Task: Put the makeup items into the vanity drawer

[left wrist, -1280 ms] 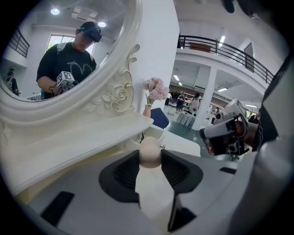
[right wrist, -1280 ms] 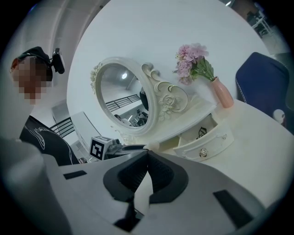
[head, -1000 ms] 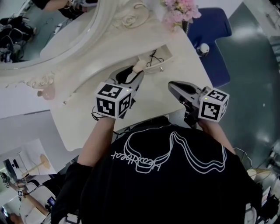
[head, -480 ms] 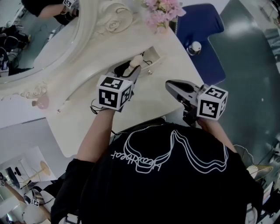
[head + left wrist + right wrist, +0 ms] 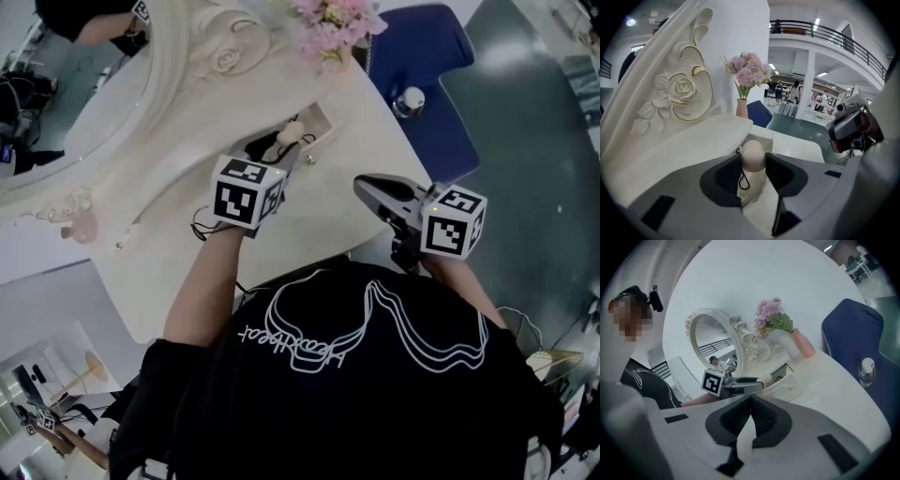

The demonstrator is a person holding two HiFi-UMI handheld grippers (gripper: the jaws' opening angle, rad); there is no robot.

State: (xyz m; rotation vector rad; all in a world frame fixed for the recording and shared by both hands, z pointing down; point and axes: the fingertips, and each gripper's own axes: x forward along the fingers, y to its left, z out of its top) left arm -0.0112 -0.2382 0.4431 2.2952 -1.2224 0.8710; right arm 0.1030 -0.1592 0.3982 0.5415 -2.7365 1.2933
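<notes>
Left tongs (image 5: 753, 162): the jaws are opening, with the sponge (image 5: 753, 153) between the pads and touching both. It hangs over the near end of the open drawer (image 5: 325, 125).

Risks:
- Release is off-centre. The sponge sits close to the drawer's rim, so a round, light item could strike the edge, roll out across the counter (image 5: 187, 220) and go over the side.
- The sponge may cling to one pad as the jaws part and drop late or sideways, missing the drawer.
- A black cord (image 5: 742, 180) lies just below the sponge. If the tongs dip lower it could catch on a jaw and be dragged out.

Right tongs (image 5: 750, 398): jaws together, nothing between them, held above the counter's near edge, well apart from the drawer. They pose no hazard where they are.

Hidden or unclear:
- In the head view the left tongs cover most of the drawer's inside, so its contents and free room cannot be judged.
- The cord is probably a hair tie; the view is too poor to confirm.
- No other makeup items can be made out on the counter.
</notes>
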